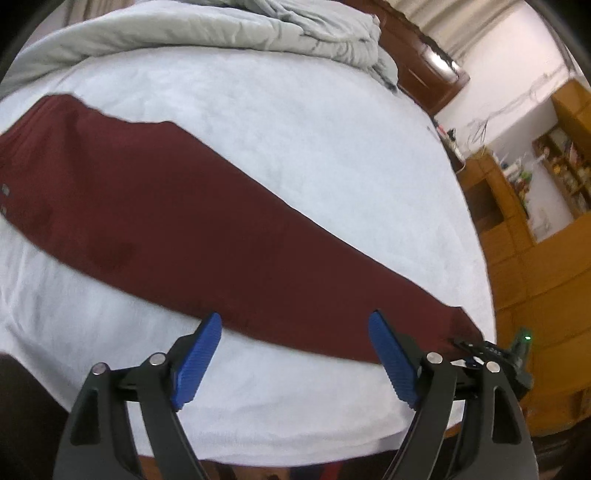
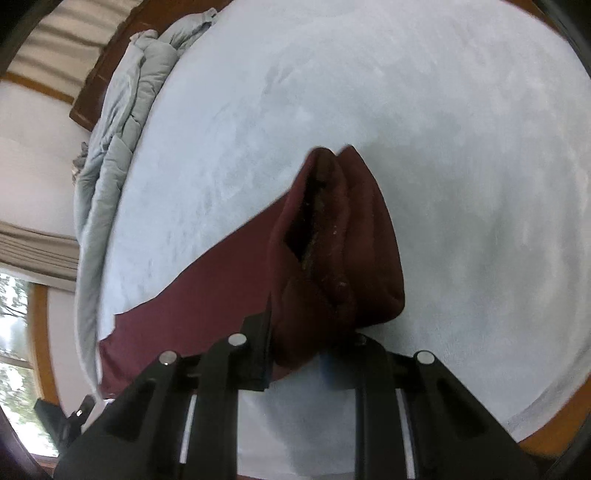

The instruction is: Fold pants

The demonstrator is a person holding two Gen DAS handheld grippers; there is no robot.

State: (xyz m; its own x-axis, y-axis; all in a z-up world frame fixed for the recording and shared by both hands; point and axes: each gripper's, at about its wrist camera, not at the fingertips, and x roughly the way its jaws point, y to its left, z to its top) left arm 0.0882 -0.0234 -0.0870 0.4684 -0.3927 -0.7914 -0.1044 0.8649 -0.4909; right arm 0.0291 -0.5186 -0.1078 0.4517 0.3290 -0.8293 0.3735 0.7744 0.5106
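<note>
Dark red pants (image 1: 192, 218) lie folded lengthwise across a white bed sheet (image 1: 288, 122), waist end at the left, cuff end at the lower right. My left gripper (image 1: 295, 354) is open and empty, its blue pads (image 1: 197, 360) just above the pants' near edge, close to the cuff end. In the right wrist view my right gripper (image 2: 306, 354) is shut on the pants (image 2: 332, 251), holding a bunched end lifted off the sheet (image 2: 461, 155), with the rest trailing down to the left. The right gripper's body shows in the left wrist view (image 1: 491, 354) by the cuff.
A crumpled grey duvet (image 1: 258, 29) lies along the head of the bed; it also shows in the right wrist view (image 2: 122, 122). A dark wooden headboard (image 1: 417, 62) stands behind it. Wooden cabinets and shelves (image 1: 535, 206) stand beyond the bed's right edge. A window (image 2: 18, 332) is at the left.
</note>
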